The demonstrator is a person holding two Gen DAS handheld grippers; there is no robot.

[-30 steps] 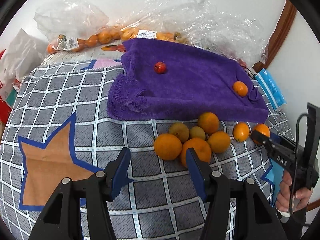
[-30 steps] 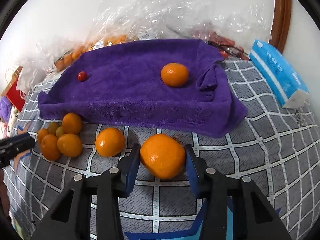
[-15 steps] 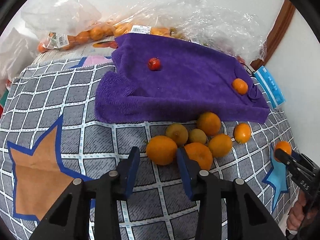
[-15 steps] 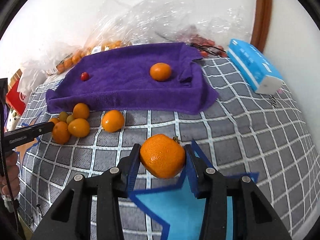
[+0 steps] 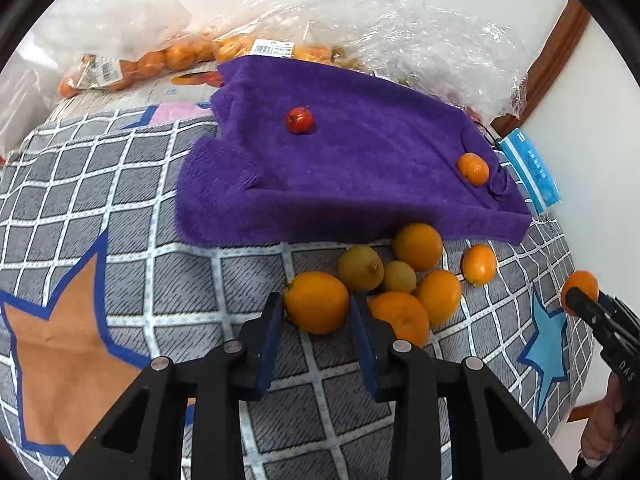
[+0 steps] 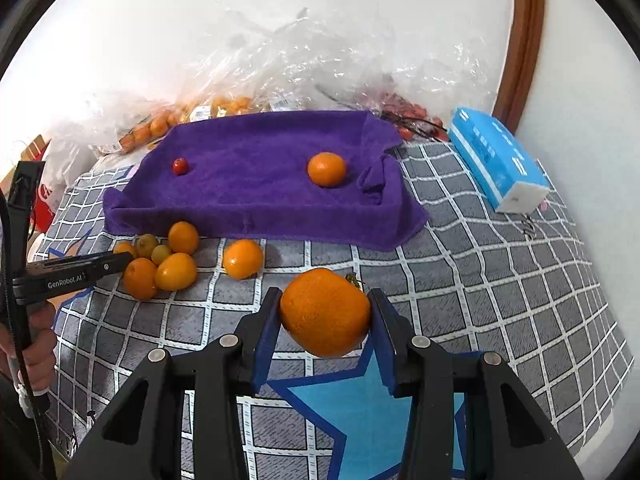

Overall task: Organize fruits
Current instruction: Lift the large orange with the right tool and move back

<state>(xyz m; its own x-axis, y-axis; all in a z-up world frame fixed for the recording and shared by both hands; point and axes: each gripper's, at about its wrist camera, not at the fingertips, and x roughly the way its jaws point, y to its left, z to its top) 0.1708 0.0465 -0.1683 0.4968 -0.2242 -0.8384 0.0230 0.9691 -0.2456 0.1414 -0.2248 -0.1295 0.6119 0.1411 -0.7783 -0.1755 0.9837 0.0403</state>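
Since a second ago, my left hand-held gripper (image 5: 316,322) has moved in on the fruit pile and narrowed, so its blue pads now flank the nearest orange (image 5: 317,302) without clearly squeezing it. My right hand-held gripper (image 6: 325,320) has drawn back from the purple towel (image 6: 260,196) and lifted, still pinching a large mandarin (image 6: 325,312) above the grey checked tabletop cloth (image 6: 500,280). The pile sits just in front of the towel's near edge; on the towel lie a small red fruit (image 5: 299,120) and a single mandarin (image 6: 327,169). To finish this grasp well, I judge I should center the orange between the pads and close gently, keeping the right pad from nudging the neighbouring orange (image 5: 400,316) that touches it, since round fruit rolls easily.
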